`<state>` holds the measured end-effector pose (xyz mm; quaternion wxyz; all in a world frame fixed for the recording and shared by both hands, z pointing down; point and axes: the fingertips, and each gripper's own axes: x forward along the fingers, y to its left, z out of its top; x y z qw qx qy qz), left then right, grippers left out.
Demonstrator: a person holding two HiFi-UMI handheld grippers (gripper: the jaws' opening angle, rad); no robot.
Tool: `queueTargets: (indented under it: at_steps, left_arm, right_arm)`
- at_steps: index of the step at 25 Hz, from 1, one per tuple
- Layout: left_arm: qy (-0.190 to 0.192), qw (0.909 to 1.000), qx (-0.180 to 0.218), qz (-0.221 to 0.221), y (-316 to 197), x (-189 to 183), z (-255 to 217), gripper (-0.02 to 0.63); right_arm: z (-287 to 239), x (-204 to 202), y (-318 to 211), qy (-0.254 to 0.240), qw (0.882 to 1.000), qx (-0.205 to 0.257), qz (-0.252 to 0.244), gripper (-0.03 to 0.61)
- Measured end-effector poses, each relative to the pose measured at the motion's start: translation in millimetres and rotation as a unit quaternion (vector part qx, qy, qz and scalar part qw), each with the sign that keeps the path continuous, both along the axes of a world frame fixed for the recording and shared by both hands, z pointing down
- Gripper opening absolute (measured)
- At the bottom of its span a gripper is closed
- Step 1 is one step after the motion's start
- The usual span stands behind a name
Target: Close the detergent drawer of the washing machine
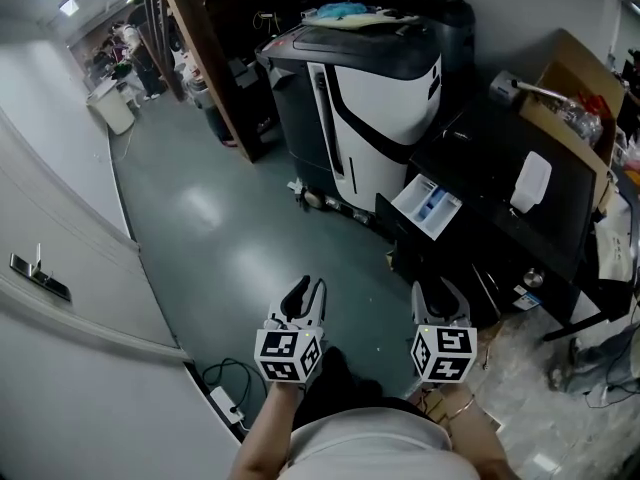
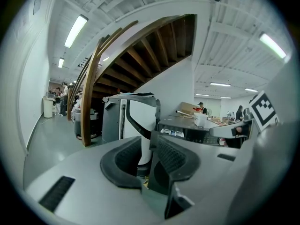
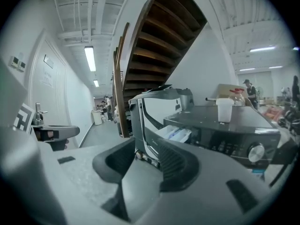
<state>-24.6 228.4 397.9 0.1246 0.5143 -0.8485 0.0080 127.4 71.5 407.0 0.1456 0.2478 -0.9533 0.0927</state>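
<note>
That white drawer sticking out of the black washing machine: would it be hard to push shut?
Probably not: the drawer looks like thin, light plastic, so it should slide straight in. Sticking far out, it may wobble if pushed off-centre.

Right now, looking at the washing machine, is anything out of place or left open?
Yes. The detergent drawer stands pulled out from the front of the black washing machine, with its white and blue compartments showing. A white cup stands on top of the machine. Nothing looks spilled or damaged.
</note>
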Motion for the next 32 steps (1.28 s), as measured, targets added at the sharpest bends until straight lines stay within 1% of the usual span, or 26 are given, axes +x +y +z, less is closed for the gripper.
queueTargets:
  at_steps: [4, 7, 9, 13, 17, 21, 23, 28, 32]
  left_arm:
    - [0.003, 0.9999, -0.004, 0.016, -17, -6, 6, 0.101]
    - [0.003, 0.9995, -0.004, 0.030, -31, -17, 8, 0.107]
    - [0.003, 0.9990, -0.007, 0.045, -42, -27, 11, 0.114]
    - [0.014, 0.9968, -0.011, 0.078, -69, -54, 20, 0.123]
    - [0.025, 0.9917, -0.017, 0.125, -105, -82, 27, 0.130]
    - [0.026, 0.9841, -0.022, 0.174, -140, -106, 28, 0.141]
    - [0.025, 0.9789, -0.026, 0.201, -156, -115, 27, 0.144]
    - [0.030, 0.9617, -0.028, 0.271, -193, -127, 32, 0.153]
    - [0.034, 0.9457, -0.030, 0.322, -215, -127, 36, 0.166]
  right_arm:
    - [5, -5, -10, 0.006, 1.000, -0.001, 0.010, 0.140]
    - [10, -12, -19, 0.011, 1.000, -0.003, 0.028, 0.140]
    - [12, -17, -25, 0.013, 0.999, -0.001, 0.048, 0.140]
    - [18, -31, -39, 0.023, 0.996, -0.003, 0.082, 0.140]
    - [23, -44, -60, 0.033, 0.990, -0.008, 0.136, 0.140]
    - [23, -54, -77, 0.040, 0.981, -0.008, 0.190, 0.140]
    - [23, -57, -82, 0.045, 0.975, -0.008, 0.217, 0.140]
    - [29, -63, -87, 0.054, 0.959, -0.015, 0.277, 0.140]
    - [30, -60, -86, 0.058, 0.945, -0.016, 0.322, 0.140]
